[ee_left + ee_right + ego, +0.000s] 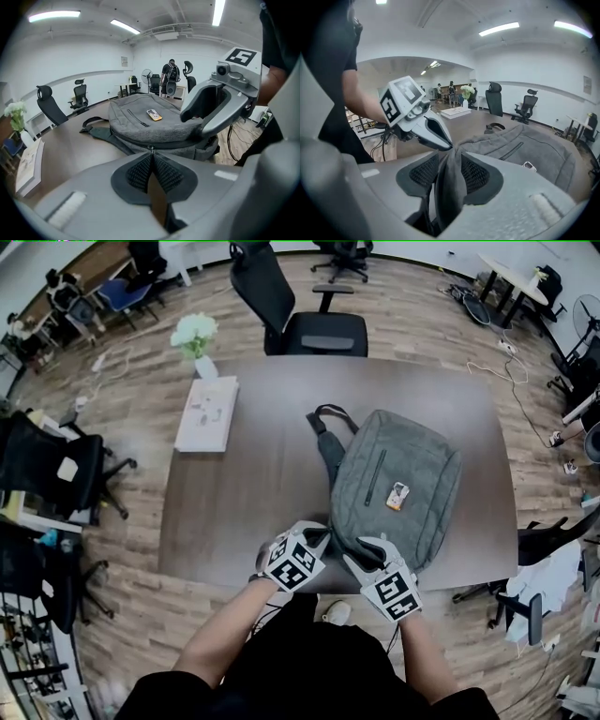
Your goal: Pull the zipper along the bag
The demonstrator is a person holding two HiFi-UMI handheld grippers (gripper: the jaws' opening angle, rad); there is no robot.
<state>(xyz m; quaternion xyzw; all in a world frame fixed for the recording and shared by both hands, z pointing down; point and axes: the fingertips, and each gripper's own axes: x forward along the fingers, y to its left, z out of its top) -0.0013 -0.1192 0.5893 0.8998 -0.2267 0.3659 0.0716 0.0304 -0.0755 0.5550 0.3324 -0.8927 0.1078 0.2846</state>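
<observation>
A grey backpack [398, 474] lies flat on the brown table [253, 493], its near end at the table's front edge. My left gripper [319, 532] is at the bag's near left corner. It is shut, with the small metal zipper pull [151, 149] pinched at its tips. My right gripper [370, 545] is close beside it on the bag's near edge. A fold of the grey bag fabric [452, 180] stands between its jaws, with a gap beside the left pad [425, 171]. The zipper line [140, 140] runs along the bag's side.
A small orange-edged card [397, 495] lies on top of the bag. A white box [207, 413] and a vase of white flowers [195, 334] stand at the table's far left. A black office chair [300, 320] is behind the table. Cables and chairs ring the floor.
</observation>
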